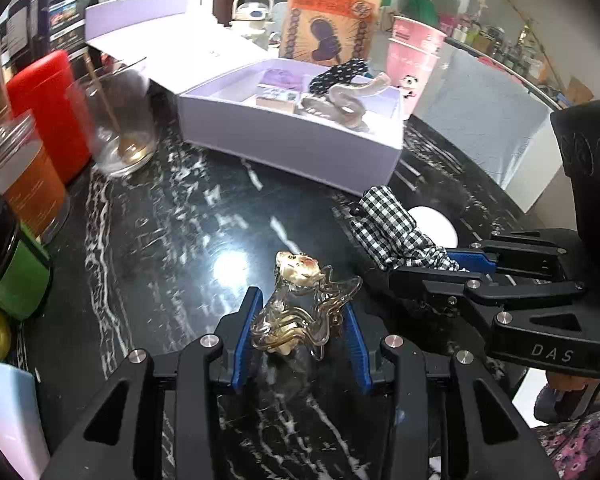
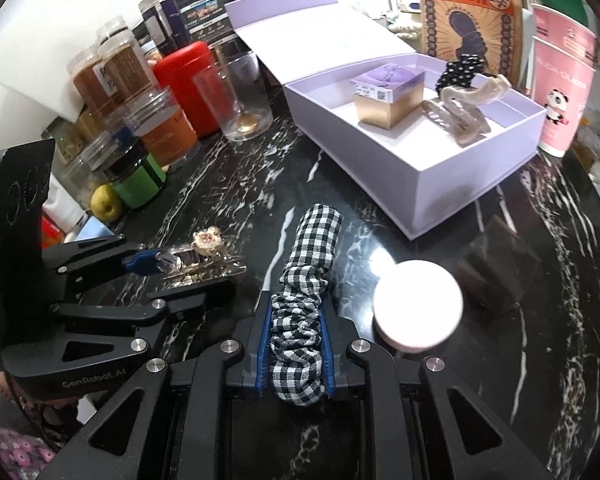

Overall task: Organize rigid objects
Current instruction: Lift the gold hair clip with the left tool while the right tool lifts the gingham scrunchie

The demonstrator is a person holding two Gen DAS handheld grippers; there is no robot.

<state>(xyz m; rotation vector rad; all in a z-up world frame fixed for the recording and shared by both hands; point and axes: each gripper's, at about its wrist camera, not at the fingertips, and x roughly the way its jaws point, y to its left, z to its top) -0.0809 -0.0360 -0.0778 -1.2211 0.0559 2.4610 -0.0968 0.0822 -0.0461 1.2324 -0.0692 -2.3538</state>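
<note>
My left gripper [image 1: 300, 312] is shut on a clear hair claw clip [image 1: 300, 312] with a cream flower ornament, low over the black marble table [image 1: 172, 240]. The same clip [image 2: 204, 258] shows at the left of the right wrist view, in the left gripper [image 2: 160, 262]. My right gripper [image 2: 296, 320] is shut on a black-and-white checked scrunchie [image 2: 308, 264]; that scrunchie [image 1: 392, 232] and the right gripper [image 1: 452, 266] show in the left wrist view. Beyond stands an open lilac box [image 2: 460, 176] holding a beige wavy hair claw [image 2: 464, 108], a small gold-and-purple box [image 2: 384, 98] and a dotted scrunchie [image 2: 460, 68].
A white round lid [image 2: 418, 310] lies right of the checked scrunchie. Along the left edge stand a red tin [image 2: 188, 84], a glass with a spoon [image 2: 240, 96], spice jars [image 2: 112, 72], a green jar [image 2: 138, 178] and a yellow-green fruit [image 2: 106, 202]. Pink cups [image 2: 564, 76] and a paper bag [image 2: 468, 12] stand behind the box.
</note>
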